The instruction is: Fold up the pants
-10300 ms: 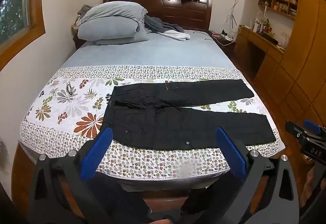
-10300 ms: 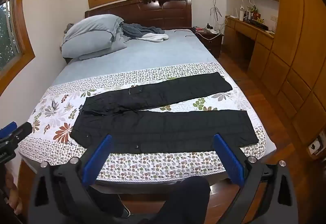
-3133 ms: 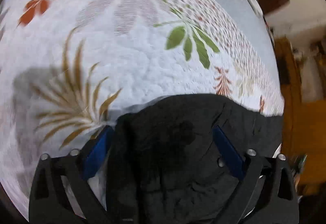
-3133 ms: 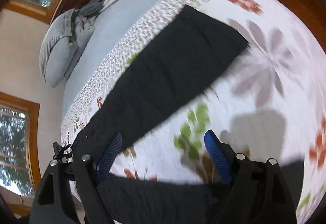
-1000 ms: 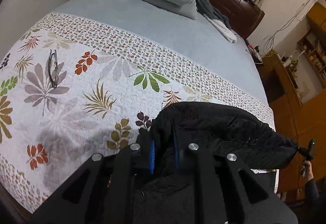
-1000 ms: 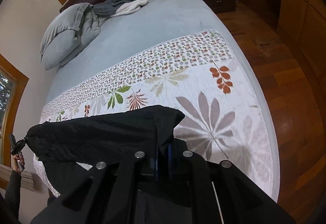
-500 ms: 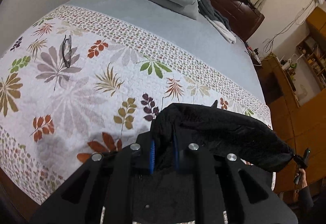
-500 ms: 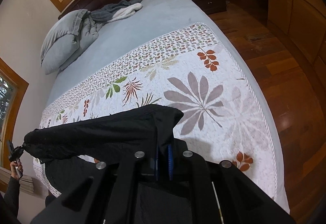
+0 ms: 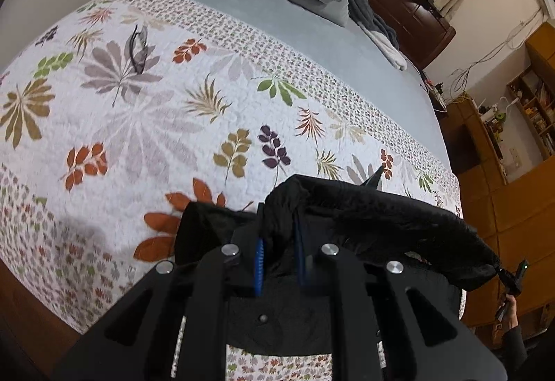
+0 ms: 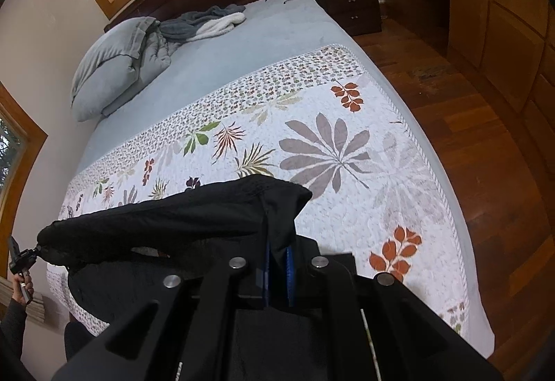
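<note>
Black pants point(image 9: 381, 211) strung between both tongs

Left tongs point(image 9: 279, 252) and right tongs point(image 10: 277, 263) each pinch an end — cloth sags between them, above the bed's quilt point(image 9: 145, 124).

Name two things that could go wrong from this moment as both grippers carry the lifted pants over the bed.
The black pants sag between the left gripper and the right gripper, so the fold may land crooked. The eyeglasses on the quilt could be covered or hit.

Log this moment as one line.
left hand-held gripper: shut on black quilted pants | right hand-held gripper: shut on pants | pants lifted over floral quilt
</note>
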A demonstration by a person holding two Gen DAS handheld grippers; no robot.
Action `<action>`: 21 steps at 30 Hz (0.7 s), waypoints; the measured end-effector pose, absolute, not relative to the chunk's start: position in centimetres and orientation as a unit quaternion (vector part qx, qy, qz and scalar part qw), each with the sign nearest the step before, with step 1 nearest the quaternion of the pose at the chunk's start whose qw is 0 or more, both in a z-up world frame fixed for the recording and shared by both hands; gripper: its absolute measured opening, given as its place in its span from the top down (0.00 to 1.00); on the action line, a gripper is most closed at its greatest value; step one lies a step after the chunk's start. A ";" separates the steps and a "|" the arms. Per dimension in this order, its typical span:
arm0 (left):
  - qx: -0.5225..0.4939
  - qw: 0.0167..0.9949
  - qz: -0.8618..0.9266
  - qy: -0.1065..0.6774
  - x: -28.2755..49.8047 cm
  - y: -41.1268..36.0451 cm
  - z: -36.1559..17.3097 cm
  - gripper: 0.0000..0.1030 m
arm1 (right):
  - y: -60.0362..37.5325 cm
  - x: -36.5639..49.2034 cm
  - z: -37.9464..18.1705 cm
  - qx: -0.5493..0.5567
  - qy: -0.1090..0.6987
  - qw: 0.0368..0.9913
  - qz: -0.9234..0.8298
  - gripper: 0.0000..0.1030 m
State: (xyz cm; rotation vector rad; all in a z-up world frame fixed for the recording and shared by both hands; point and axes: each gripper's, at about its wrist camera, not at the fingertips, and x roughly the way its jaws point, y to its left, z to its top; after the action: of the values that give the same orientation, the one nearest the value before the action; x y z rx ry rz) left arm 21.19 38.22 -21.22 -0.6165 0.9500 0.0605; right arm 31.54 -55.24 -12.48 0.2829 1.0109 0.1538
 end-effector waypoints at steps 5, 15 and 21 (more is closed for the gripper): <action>-0.300 0.839 0.029 0.453 19.2 38.4 -22.4 0.87 | -55.0 29.1 -12.4 0.134 0.479 0.865 0.067 0.93; -0.294 0.834 0.033 0.465 15.9 38.3 -25.0 0.85 | -54.4 23.9 -12.5 0.126 0.468 0.873 0.048 0.91; -0.294 0.824 0.033 0.483 13.7 37.5 -27.8 0.83 | -53.2 20.5 -13.1 0.129 0.465 0.874 0.056 0.88</action>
State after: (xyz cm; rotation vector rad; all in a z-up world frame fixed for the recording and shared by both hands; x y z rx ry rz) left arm 13.74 37.49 -27.83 -0.6243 1.0259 0.0706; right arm 20.51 -53.18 -13.06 0.2704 0.9713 0.1164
